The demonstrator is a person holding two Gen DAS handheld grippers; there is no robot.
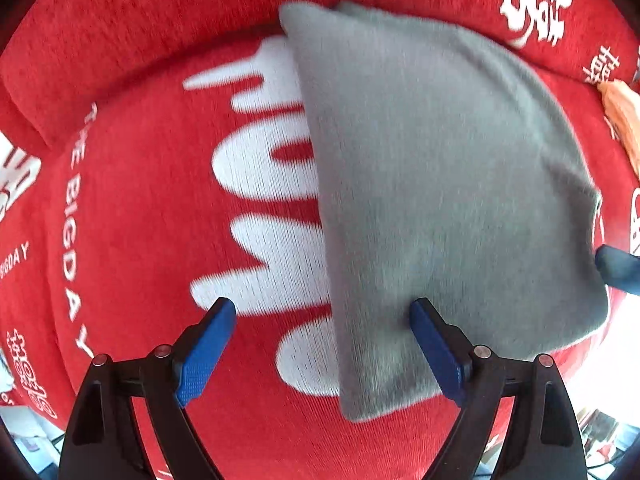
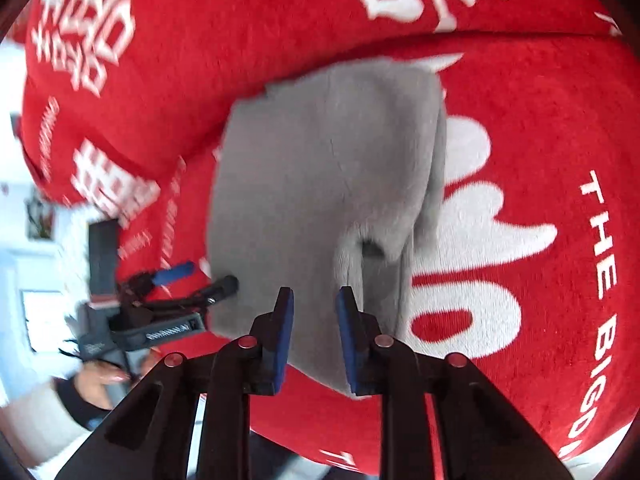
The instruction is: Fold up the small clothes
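While the grey garment (image 1: pixel 440 184) lies folded on the red cover (image 1: pixel 140 220), the left gripper (image 1: pixel 322 312) is spread wide over its edge, and the right gripper (image 2: pixel 314 300), narrowly parted, grasps nothing above it.

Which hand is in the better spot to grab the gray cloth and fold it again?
Probably the left. The left gripper hangs open with its fingers straddling the near edge of the gray cloth on the red sofa cover. The right gripper has only a narrow gap, holding nothing.
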